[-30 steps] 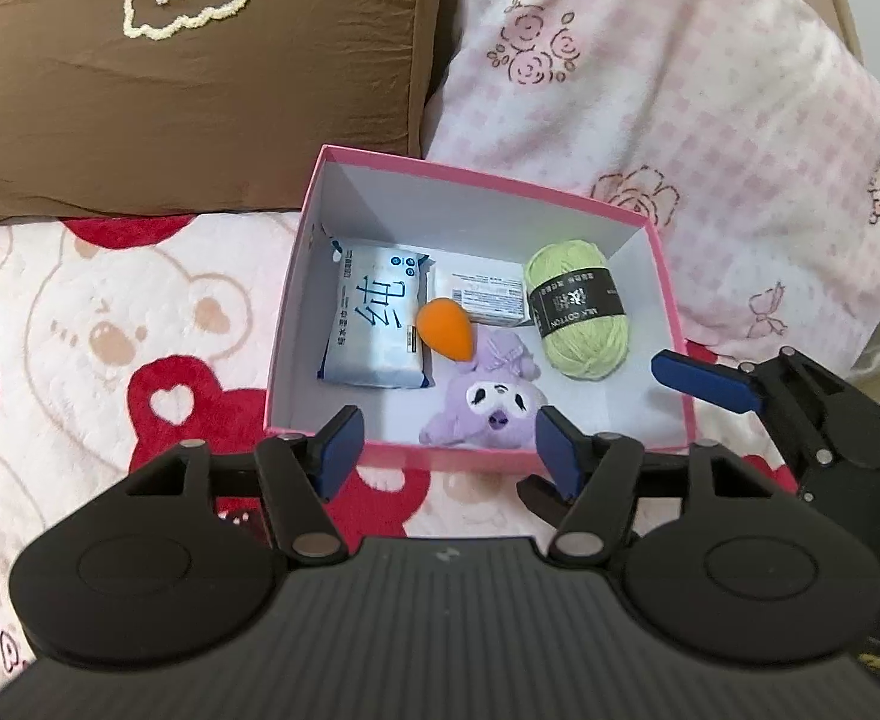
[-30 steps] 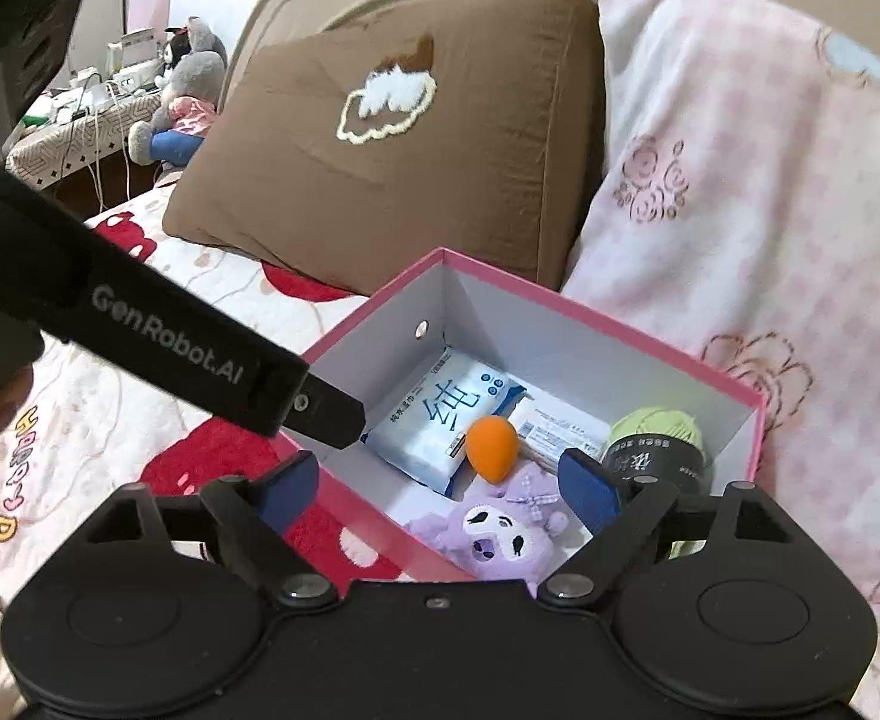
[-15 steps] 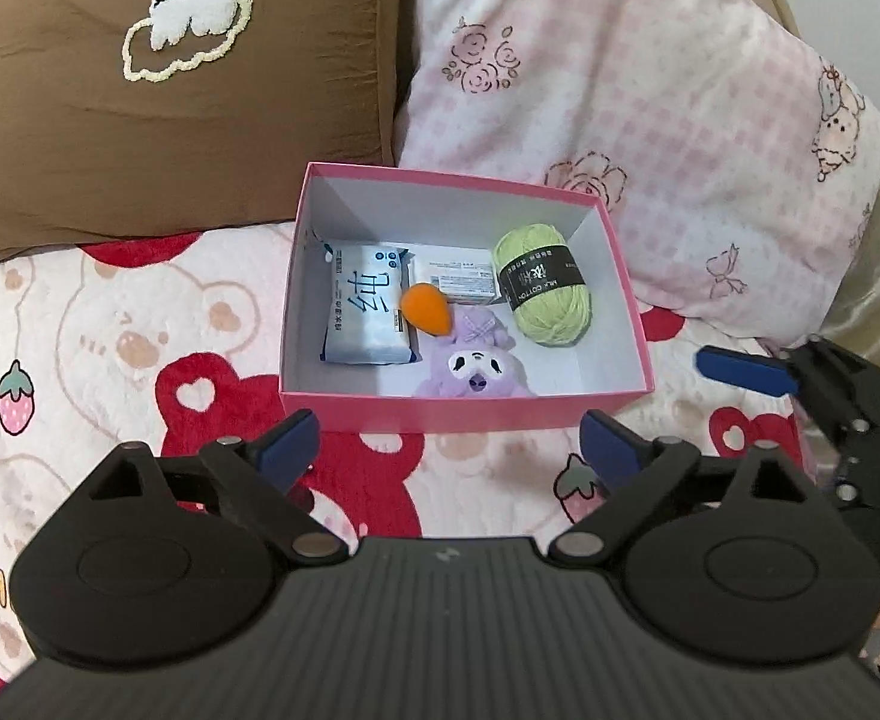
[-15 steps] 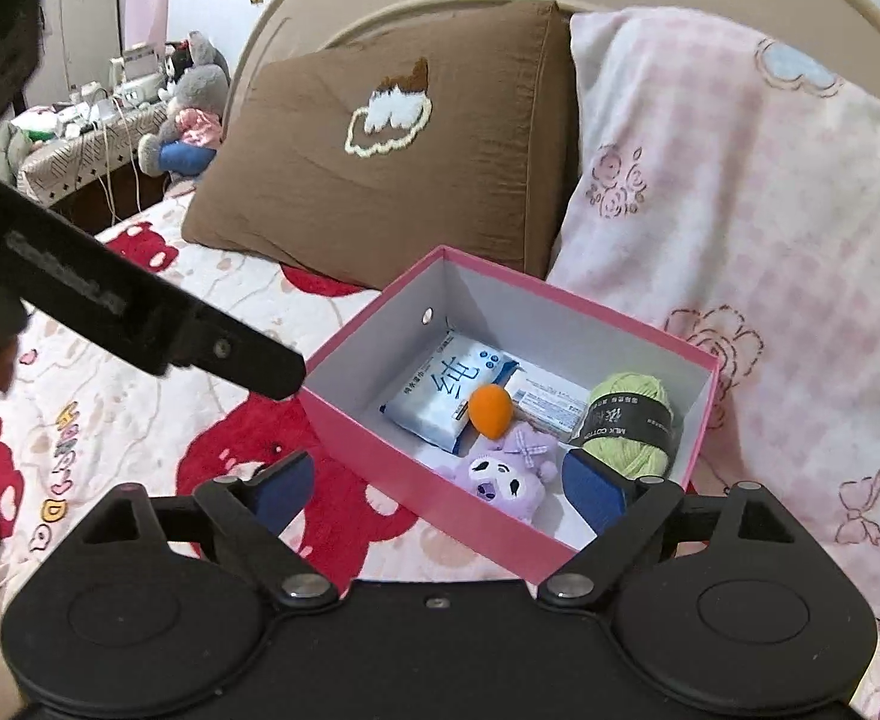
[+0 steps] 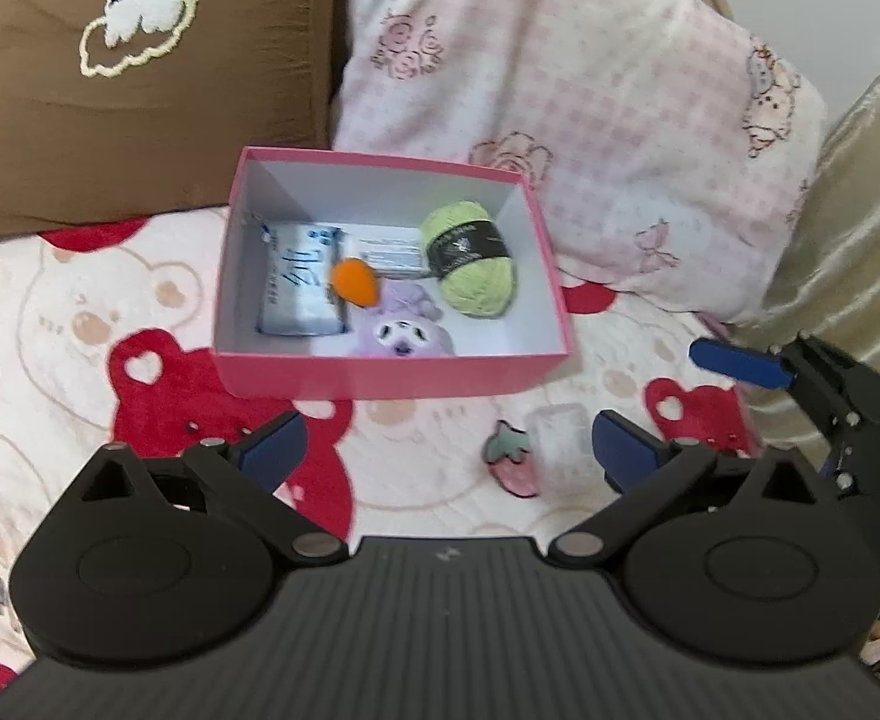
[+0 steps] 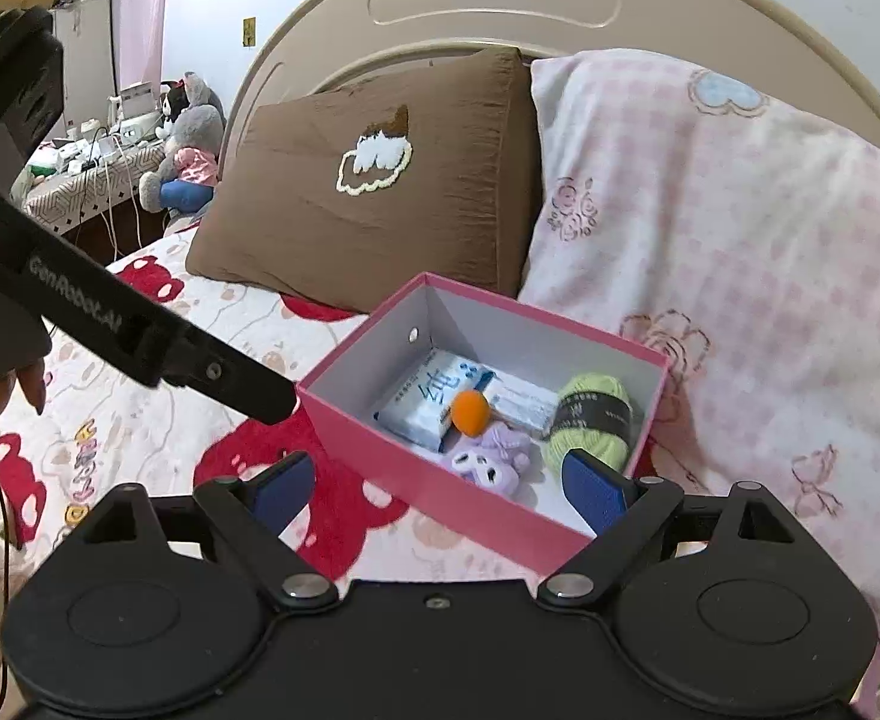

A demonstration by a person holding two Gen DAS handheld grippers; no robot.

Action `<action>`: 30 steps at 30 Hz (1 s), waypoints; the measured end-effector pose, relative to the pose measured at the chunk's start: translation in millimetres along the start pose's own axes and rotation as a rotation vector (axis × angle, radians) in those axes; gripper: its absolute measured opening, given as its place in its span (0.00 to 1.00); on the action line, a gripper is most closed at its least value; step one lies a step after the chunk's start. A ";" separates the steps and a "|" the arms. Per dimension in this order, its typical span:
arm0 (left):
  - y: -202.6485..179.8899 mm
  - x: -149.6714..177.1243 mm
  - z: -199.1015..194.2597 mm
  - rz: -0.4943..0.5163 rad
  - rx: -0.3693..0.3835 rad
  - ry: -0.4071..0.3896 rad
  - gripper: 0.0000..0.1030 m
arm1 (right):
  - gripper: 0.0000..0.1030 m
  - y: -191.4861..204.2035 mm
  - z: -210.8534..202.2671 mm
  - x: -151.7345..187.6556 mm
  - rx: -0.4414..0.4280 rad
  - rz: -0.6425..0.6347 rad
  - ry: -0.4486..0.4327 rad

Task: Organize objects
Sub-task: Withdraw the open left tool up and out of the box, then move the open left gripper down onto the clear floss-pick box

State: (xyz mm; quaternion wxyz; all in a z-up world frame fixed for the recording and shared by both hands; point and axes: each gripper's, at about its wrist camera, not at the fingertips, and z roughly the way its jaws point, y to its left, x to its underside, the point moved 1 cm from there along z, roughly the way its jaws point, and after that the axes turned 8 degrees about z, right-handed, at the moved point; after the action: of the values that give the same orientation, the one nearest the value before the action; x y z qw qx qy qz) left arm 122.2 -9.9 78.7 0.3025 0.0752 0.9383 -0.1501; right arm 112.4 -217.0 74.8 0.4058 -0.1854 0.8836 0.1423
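We've got the pink cardboard box (image 5: 380,375) on the fuzzy bear-print bed (image 5: 50,312): glossy tissue pack (image 5: 299,282), orange teardrop sponge (image 5: 356,282), fluffy purple plush (image 5: 401,336), ribbed green yarn (image 5: 472,267). Left tongs (image 5: 445,450) just spread wide, empty; right tongs (image 6: 440,489) spread too.

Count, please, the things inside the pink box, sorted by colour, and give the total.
Contents of the pink box:
White and blue: 1, tissue pack
White: 1, small carton
Orange: 1, egg-shaped sponge
Purple: 1, plush toy
Green: 1, yarn ball
Total: 5
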 end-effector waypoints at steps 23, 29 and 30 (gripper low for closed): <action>-46.7 50.2 22.2 0.106 -0.016 0.031 1.00 | 0.90 -26.1 -28.8 82.1 0.009 0.114 0.071; -50.2 61.8 46.2 0.071 0.001 0.020 1.00 | 0.89 -29.6 -24.5 107.2 0.085 0.123 0.062; -50.8 64.1 50.7 0.067 0.004 0.021 1.00 | 0.89 -27.7 -24.8 111.2 0.107 0.113 0.049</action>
State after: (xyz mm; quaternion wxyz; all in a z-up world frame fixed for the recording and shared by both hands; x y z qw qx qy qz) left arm 86.4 -71.1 13.7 0.2971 0.1086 0.9381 -0.1408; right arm 41.2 -275.2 2.0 0.3849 -0.1166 0.9086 0.1128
